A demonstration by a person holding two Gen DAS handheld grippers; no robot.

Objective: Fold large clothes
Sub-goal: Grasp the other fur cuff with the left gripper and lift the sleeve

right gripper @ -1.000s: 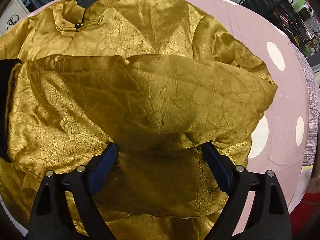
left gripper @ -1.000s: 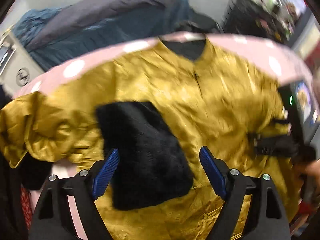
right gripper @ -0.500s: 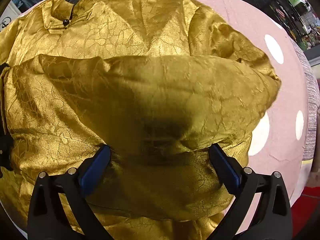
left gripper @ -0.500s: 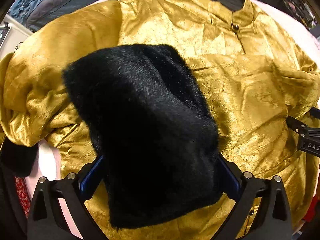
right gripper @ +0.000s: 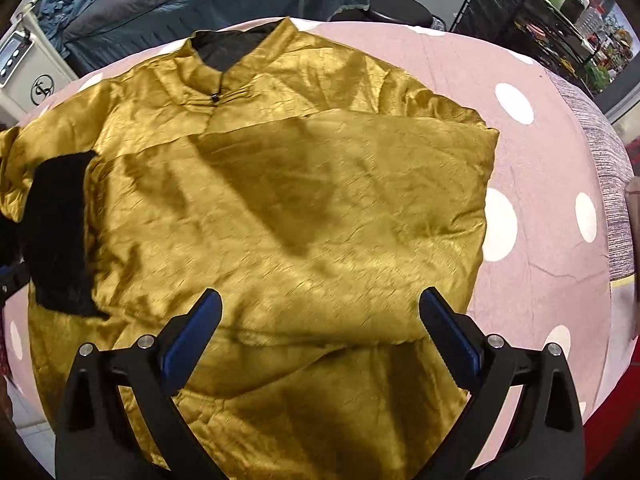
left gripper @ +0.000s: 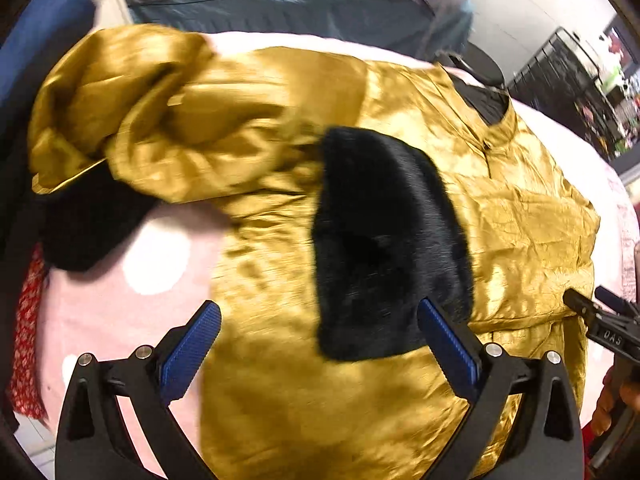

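A gold satin jacket (right gripper: 288, 184) with a black-lined collar lies front up on a pink table. Its right sleeve (right gripper: 360, 184) is folded across the chest. A black fur cuff (left gripper: 384, 240) lies on the jacket's front; it also shows at the left in the right wrist view (right gripper: 60, 232). The other sleeve (left gripper: 160, 120) is bunched at the table's left edge with its black cuff (left gripper: 88, 224) hanging there. My left gripper (left gripper: 318, 344) is open and empty above the jacket's lower left part. My right gripper (right gripper: 318, 332) is open and empty above the folded sleeve.
The table has a pink cover with white dots (right gripper: 516, 104). A dark blue-grey bed (left gripper: 280, 4) stands behind it. A black wire shelf (right gripper: 552, 12) with bottles is at the back right. A white appliance (right gripper: 28, 72) is at the back left. The right gripper's tip (left gripper: 600, 320) shows at the left view's right edge.
My left gripper has let go of the fur cuff and pulled back and to the left. My right gripper has risen and drawn back from the folded sleeve.
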